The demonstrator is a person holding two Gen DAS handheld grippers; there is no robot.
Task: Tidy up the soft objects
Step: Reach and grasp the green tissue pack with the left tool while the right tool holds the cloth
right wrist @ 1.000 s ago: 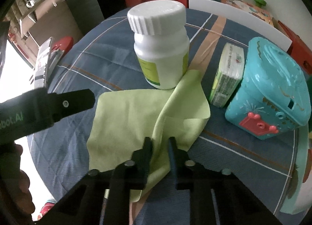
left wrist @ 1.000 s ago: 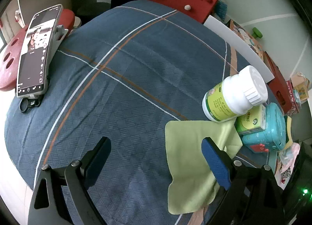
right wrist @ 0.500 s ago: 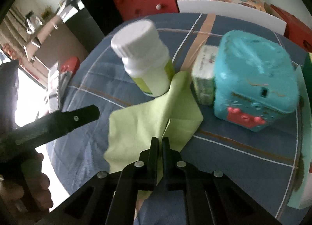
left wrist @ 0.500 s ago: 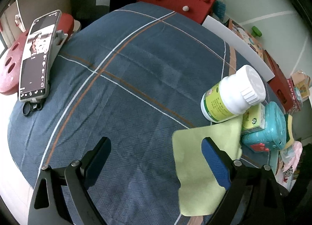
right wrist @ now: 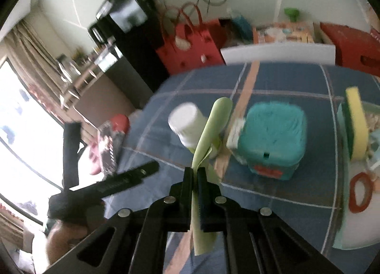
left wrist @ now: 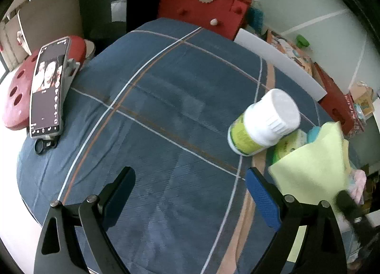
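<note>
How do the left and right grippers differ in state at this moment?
The left gripper is open, with nothing between its blue pads; the right gripper is shut on the light green cloth. The left gripper hangs over bare blue plaid bedspread, while the right gripper holds the cloth up off it, near the white bottle. Both are black two-finger grippers.

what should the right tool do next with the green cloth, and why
Probably carry it on toward the pale tray at the right, where a yellow sponge already sits. The right tool is shut on the green cloth, which hangs clear above the blue bedspread beside the white bottle. The left tool is open and holds nothing.
</note>
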